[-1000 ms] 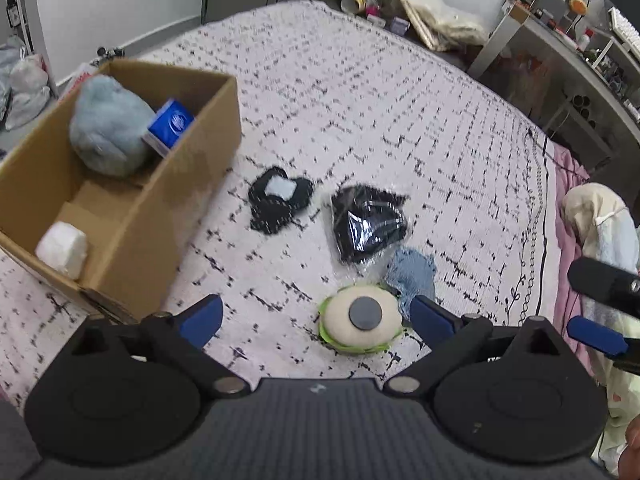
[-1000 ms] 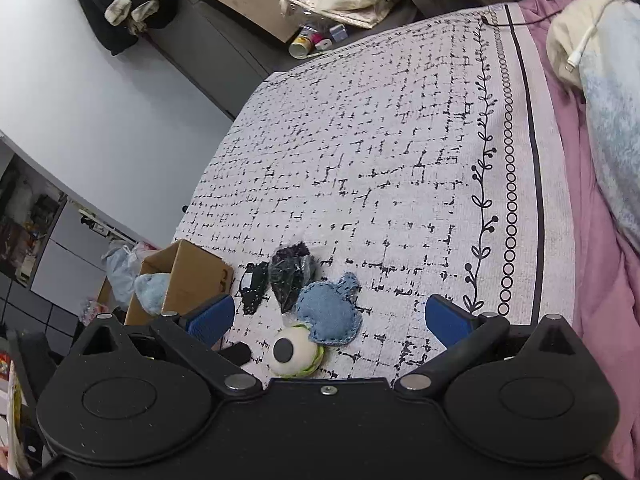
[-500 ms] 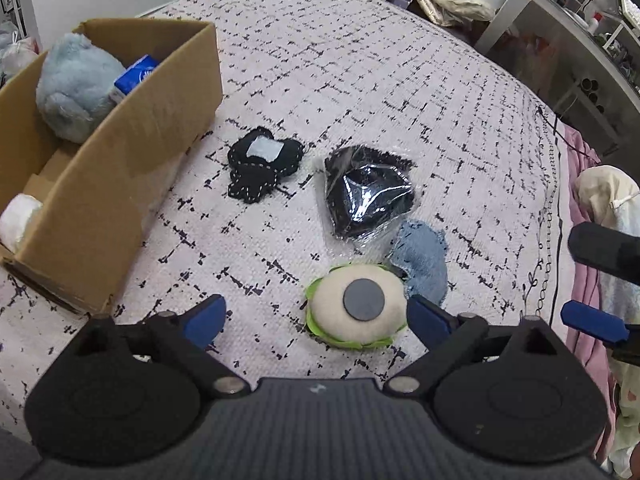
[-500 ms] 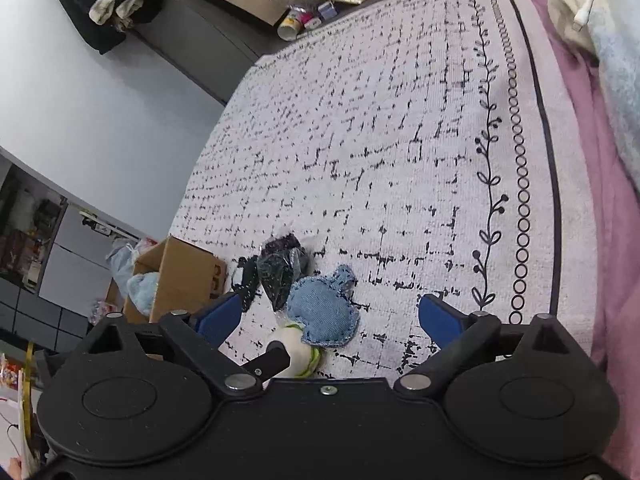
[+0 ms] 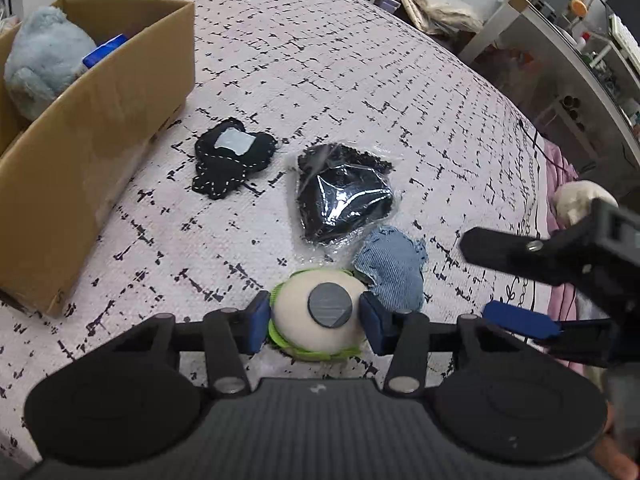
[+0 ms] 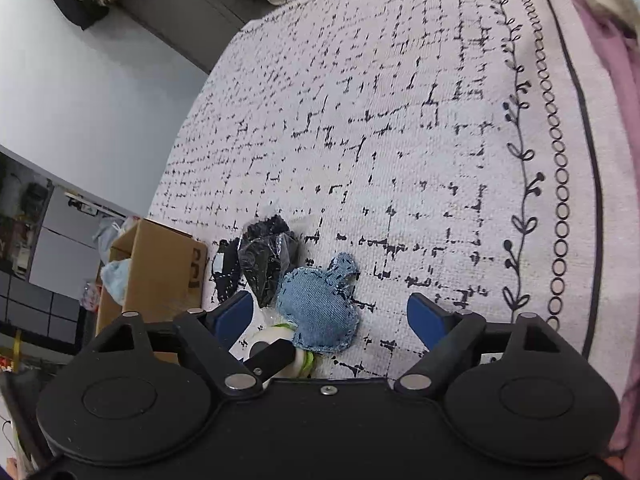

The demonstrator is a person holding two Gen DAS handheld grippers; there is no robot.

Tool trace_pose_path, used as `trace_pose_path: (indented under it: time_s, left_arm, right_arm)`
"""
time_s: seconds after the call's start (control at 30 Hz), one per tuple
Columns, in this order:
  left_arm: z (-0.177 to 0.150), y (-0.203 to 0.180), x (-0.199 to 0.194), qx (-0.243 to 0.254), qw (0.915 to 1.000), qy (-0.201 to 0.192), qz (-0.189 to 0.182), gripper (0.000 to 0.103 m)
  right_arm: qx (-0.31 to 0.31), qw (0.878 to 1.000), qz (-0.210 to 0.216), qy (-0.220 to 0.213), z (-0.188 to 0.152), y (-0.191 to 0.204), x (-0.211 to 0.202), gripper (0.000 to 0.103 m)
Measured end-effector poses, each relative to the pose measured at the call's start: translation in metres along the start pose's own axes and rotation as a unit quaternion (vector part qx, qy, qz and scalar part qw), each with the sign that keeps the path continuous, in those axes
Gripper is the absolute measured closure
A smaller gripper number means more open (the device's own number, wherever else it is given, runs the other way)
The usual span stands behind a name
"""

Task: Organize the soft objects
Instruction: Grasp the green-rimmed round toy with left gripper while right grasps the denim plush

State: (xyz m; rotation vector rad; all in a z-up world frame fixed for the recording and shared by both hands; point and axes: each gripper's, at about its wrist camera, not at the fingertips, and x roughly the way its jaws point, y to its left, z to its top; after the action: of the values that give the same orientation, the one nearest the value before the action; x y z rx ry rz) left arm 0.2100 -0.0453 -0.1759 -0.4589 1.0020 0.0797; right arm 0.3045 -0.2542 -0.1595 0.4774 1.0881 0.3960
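— How many soft pieces lie loose on the bedspread (image 5: 360,92)?

— Four: one cream eye-shaped cushion (image 5: 318,316) with a green rim, one blue denim plush (image 6: 320,308), one black item in a clear bag (image 5: 344,196), and one black stitched plush (image 5: 230,160) with a pale patch.

— And boxes?

— One cardboard box (image 5: 104,120). Inside it show one grey-blue fluffy toy (image 5: 44,64) and one blue packet (image 5: 106,48).

— Grippers?

— Two: the left gripper (image 5: 314,322) and the right gripper (image 6: 330,314).

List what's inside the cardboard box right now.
In the cardboard box: a grey-blue plush toy with a blue-and-white packet beside it. The near wall hides the box floor and anything lower down.
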Motion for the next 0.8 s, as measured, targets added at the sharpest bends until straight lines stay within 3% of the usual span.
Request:
trace_pose_path:
  time_s: [0.1, 0.53, 0.57, 0.63, 0.67, 0.73, 0.8]
  left_arm:
    - [0.002, 0.004, -0.002, -0.010, 0.9999, 0.000, -0.006, 0.062]
    - [0.009, 0.024, -0.010, -0.035, 0.9993, -0.011, 0.005, 0.064]
    - [0.009, 0.025, -0.011, -0.037, 0.9992, -0.012, 0.007, 0.064]
    - [0.010, 0.027, -0.014, -0.039, 0.9990, -0.016, 0.011, 0.064]
    - [0.010, 0.028, -0.015, -0.040, 0.9989, -0.018, 0.013, 0.064]
    - [0.011, 0.030, -0.019, -0.041, 0.9988, -0.023, 0.017, 0.064]
    - [0.013, 0.030, -0.026, -0.040, 0.9986, -0.030, 0.019, 0.064]
  right_arm:
    - [-0.008, 1.000, -0.008, 0.006, -0.001, 0.004, 0.010, 0.020]
    - [-0.064, 0.997, -0.045, 0.010, -0.006, 0.023, 0.040, 0.020]
    - [-0.074, 0.996, -0.051, 0.009, -0.008, 0.026, 0.041, 0.023]
    - [-0.098, 0.993, -0.065, 0.008, -0.011, 0.033, 0.042, 0.040]
    - [-0.109, 0.992, -0.068, 0.010, -0.013, 0.036, 0.042, 0.055]
    - [-0.112, 0.992, -0.051, 0.020, -0.012, 0.036, 0.042, 0.071]
    - [-0.101, 0.994, -0.044, 0.021, -0.011, 0.035, 0.038, 0.076]
